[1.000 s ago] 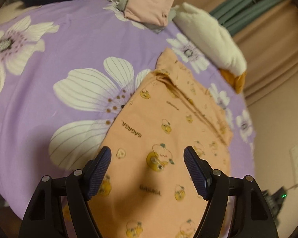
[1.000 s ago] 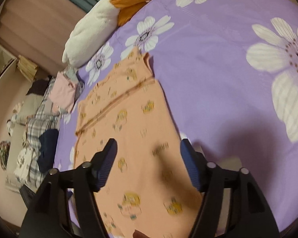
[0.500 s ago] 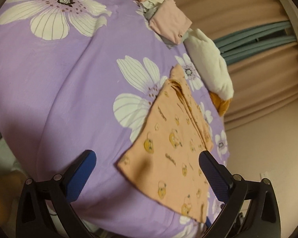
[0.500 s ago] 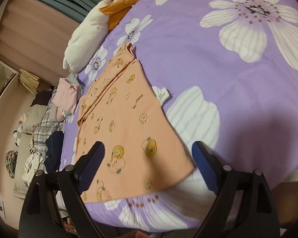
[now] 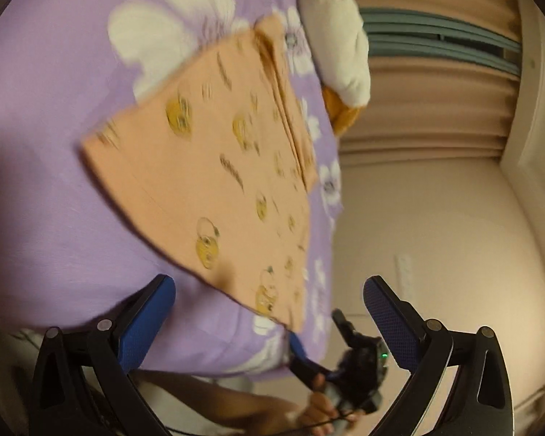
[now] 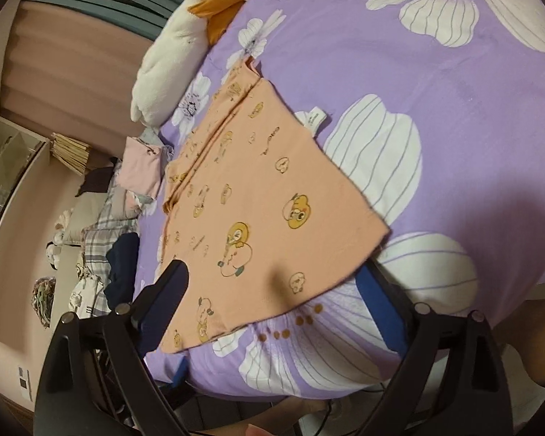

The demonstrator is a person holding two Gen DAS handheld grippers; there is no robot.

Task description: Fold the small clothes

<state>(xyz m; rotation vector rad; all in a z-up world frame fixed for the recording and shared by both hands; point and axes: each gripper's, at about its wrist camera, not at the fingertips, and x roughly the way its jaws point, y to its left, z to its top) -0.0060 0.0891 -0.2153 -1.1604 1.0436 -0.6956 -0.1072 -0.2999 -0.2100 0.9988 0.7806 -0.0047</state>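
Orange garment (image 6: 258, 196) flat on purple bedspread (image 6: 436, 72), right tongs (image 6: 276, 283) opening

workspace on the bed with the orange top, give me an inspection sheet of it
surface: purple flowered bedcover, smooth.
job's things: orange printed garment lies flat near the bed's edge, one side folded in, white label poking out.
clutter: pink folded cloth, plaid fabric and a dark item piled past the bed; white and orange plush by the garment's far end.
grippers: left gripper jaws wide, nothing between them; right gripper jaws opening, above the garment's near edge, not pinching it.
cables: thin dark cable under the right gripper's handle.
surroundings: pleated curtain, beige wall.
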